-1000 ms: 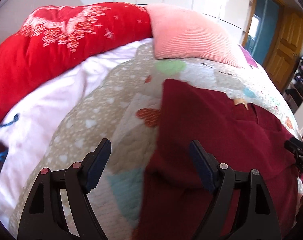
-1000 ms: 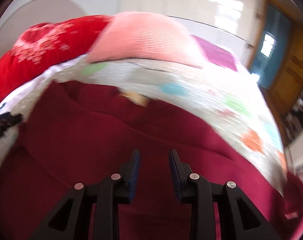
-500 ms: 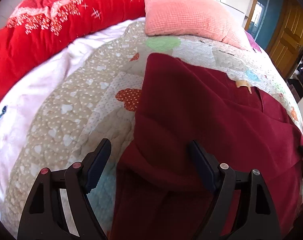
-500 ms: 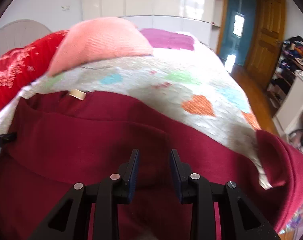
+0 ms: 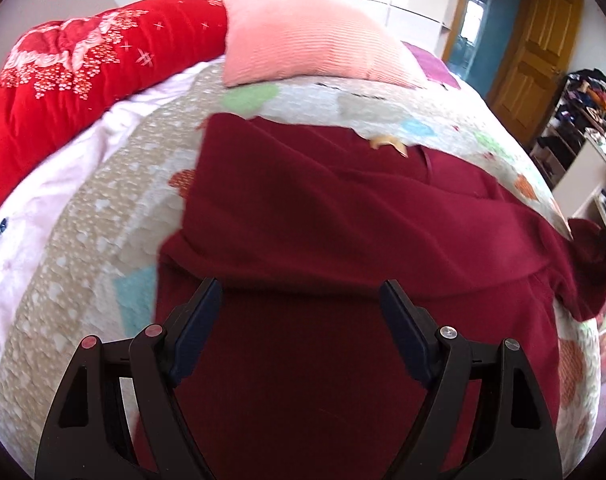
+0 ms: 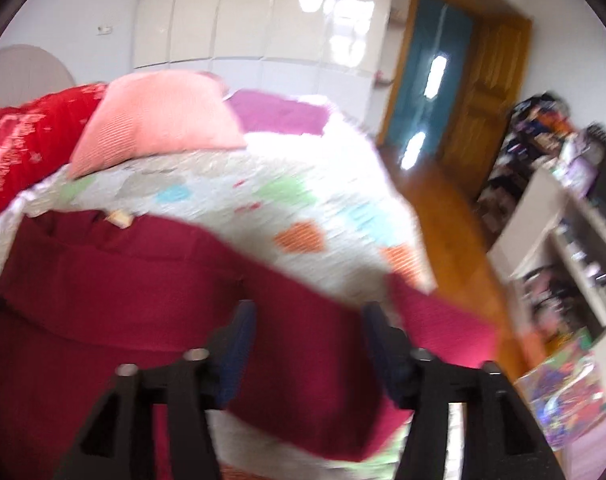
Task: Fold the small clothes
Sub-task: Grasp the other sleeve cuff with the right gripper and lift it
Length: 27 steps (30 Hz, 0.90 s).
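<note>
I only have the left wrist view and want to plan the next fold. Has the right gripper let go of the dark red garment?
Observer: The right gripper has its jaws opening; the dark red garment lies below them, not pinched.
Operator: Is any part of it off the quilt on that side?
Observer: A dark red flap reaches past the heart-patterned quilt's edge, over the wooden floor.
Operator: Anything beside the bed there?
Observer: A white shelf unit, cluttered, stands right of the bed, with a colourful printed sheet near the garment's end.
</note>
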Each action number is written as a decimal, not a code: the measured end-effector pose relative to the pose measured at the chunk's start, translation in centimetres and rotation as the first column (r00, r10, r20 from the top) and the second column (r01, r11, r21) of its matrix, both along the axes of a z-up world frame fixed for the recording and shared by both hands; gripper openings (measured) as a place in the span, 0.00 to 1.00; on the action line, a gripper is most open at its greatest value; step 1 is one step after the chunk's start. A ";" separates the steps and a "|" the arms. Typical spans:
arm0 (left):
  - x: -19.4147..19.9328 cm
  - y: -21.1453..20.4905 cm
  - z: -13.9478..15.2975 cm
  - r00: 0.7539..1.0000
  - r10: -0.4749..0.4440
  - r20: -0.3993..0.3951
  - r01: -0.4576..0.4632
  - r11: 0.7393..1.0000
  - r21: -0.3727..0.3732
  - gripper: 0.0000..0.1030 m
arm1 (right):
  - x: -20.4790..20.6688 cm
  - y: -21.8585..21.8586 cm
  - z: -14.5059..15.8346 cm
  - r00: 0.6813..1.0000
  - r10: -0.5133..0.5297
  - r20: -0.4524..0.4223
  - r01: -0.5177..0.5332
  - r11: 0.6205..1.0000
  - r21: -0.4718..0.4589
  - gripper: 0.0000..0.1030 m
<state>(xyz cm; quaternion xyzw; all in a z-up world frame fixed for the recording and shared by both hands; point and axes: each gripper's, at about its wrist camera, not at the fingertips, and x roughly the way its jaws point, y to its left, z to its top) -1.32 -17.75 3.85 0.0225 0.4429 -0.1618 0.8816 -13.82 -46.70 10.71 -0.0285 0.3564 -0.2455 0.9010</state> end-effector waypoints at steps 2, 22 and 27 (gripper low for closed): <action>-0.6 -0.7 -0.3 1.000 -0.015 -0.011 0.015 1.000 -0.001 0.79 | 0.0 -0.3 0.5 0.999 -0.037 -0.015 0.036 0.995 -0.092 0.83; -1.4 2.6 0.6 0.998 0.060 -0.033 -0.064 0.992 -0.112 0.79 | -4.1 -9.7 3.0 0.999 0.041 0.003 -0.040 0.940 0.338 0.16; -1.5 4.4 2.6 0.994 0.111 -0.002 -0.109 0.976 -0.187 0.79 | -1.8 -1.2 7.3 0.944 0.272 0.188 -0.319 0.900 0.298 0.15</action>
